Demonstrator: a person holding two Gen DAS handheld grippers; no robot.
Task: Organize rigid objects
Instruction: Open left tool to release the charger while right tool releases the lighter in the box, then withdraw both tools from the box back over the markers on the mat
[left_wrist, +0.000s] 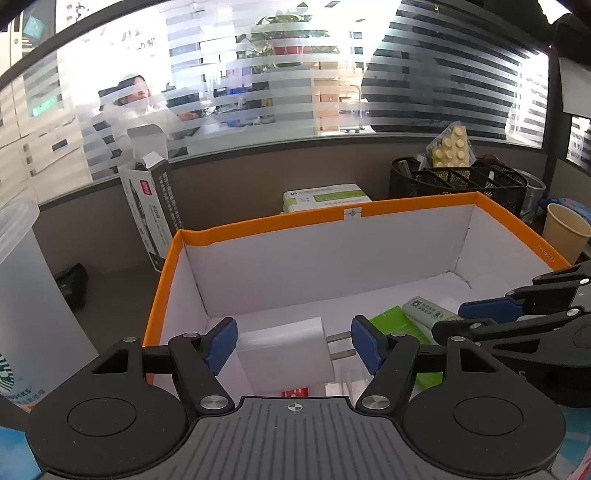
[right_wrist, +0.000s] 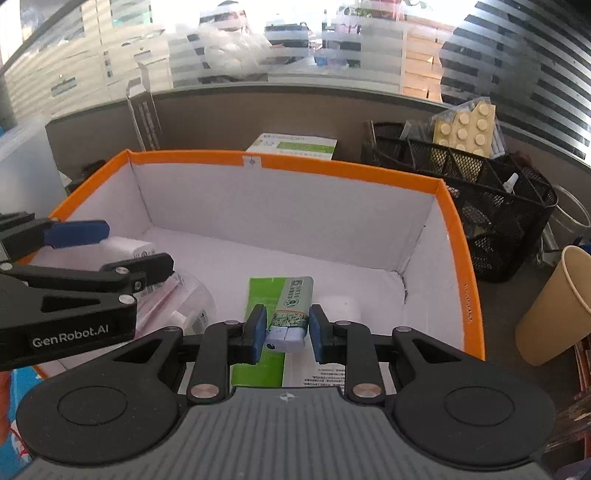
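Left claw (left_wrist: 293, 345): poised over the near left part of the orange-rimmed box (left_wrist: 417, 206), blue pads (left_wrist: 221, 341) set wide on a white plug charger (left_wrist: 284, 354); one pad sits against the charger's flat end and the other at the tips of its two metal prongs, so the charger appears pinched lengthwise.
Charger: held level just above the white box floor, prongs pointing toward the right claw.
Right claw (right_wrist: 285, 330): pinching a small lighter (right_wrist: 290, 314) with a green-and-white printed label, its pale blue cap end between the pads (right_wrist: 258, 330), which stand narrow and press on both sides.
Lighter: body pointing away from the camera, lying over a green card (right_wrist: 260, 295) on the box floor, near the right half of the box.
Relation of the two claws: side by side over the same box, the left one's fingers entering the right wrist view from the left edge.
Other box contents: a clear plastic packet (right_wrist: 184, 302) beneath the left claw and a small white block (right_wrist: 345, 308) just right of the lighter.
Worktop surroundings: a black mesh organizer (right_wrist: 480, 184) holding a yellow studded brick (right_wrist: 465, 125) behind the box, and a brown paper cup (right_wrist: 554, 306) to its right.
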